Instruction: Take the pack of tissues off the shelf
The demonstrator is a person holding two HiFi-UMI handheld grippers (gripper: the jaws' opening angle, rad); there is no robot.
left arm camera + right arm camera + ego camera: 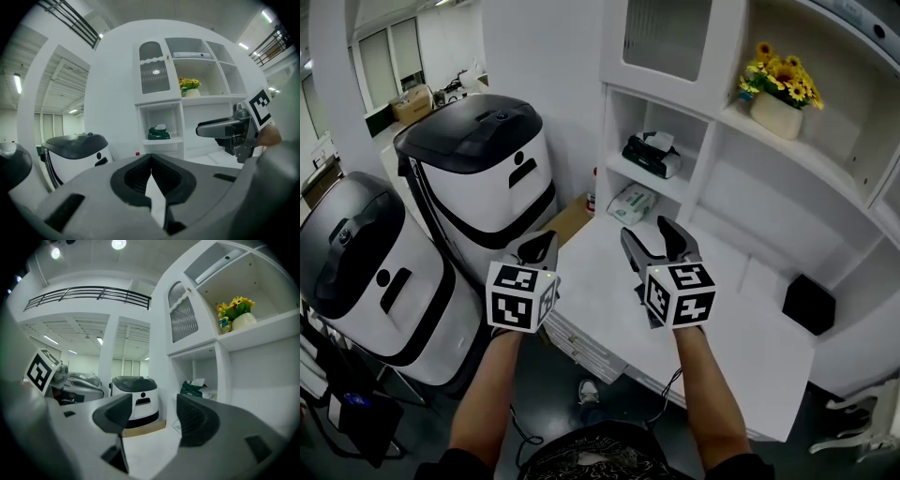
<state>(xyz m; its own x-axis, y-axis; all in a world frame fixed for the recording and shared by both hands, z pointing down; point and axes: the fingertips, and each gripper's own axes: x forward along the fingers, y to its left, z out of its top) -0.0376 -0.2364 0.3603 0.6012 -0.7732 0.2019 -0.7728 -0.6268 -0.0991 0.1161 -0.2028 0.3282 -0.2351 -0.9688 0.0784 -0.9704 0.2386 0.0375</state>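
The pack of tissues [652, 155], dark green with a white sheet sticking out of its top, lies on the small lower shelf of the white unit. It shows straight ahead in the left gripper view [159, 133] and to the right in the right gripper view [197, 388]. My left gripper [541, 244] [150, 157] is shut with nothing in it and hovers over the counter's left corner. To its right, my right gripper [649, 232] [153, 404] is open and empty, over the counter and short of the shelf. Each gripper shows in the other's view: the right gripper [220, 127] and the left gripper [77, 386].
A white packet [631, 203] lies on the white counter [750, 347] under the shelf, beside a red-capped bottle [592, 195]. Two white-and-black machines [478, 173] [366, 272] stand at the left. Sunflowers in a white pot [780, 94] sit on a higher shelf, and a black box [809, 303] is at the right.
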